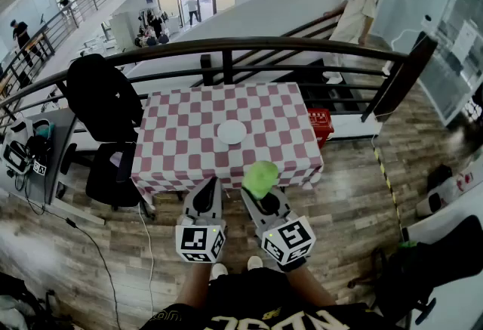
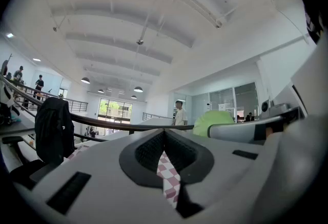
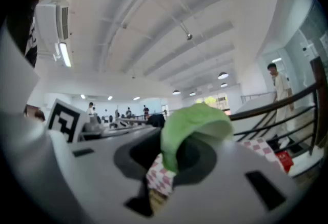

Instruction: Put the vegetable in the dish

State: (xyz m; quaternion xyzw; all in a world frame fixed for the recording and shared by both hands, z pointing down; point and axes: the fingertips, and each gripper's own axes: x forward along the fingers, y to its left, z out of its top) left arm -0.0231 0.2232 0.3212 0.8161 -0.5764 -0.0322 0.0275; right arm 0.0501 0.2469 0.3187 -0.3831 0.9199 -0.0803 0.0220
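Observation:
A white round dish (image 1: 232, 131) sits near the middle of the table (image 1: 181, 147), which has a red-and-white checked cloth. My right gripper (image 1: 257, 189) is shut on a light green leafy vegetable (image 1: 260, 177), held in the air just short of the table's near edge. In the right gripper view the vegetable (image 3: 195, 123) bulges up from between the jaws of that gripper (image 3: 169, 161). My left gripper (image 1: 209, 185) is beside it on the left, shut and empty. In the left gripper view that gripper (image 2: 164, 140) has its jaws together, and the vegetable (image 2: 215, 118) shows at the right.
A black chair draped with a dark jacket (image 1: 104, 103) stands at the table's left. A red crate (image 1: 321, 125) sits at its right. A dark railing (image 1: 226, 45) runs behind the table. A person (image 1: 355, 11) stands beyond it. A desk with gear (image 1: 30, 151) is far left.

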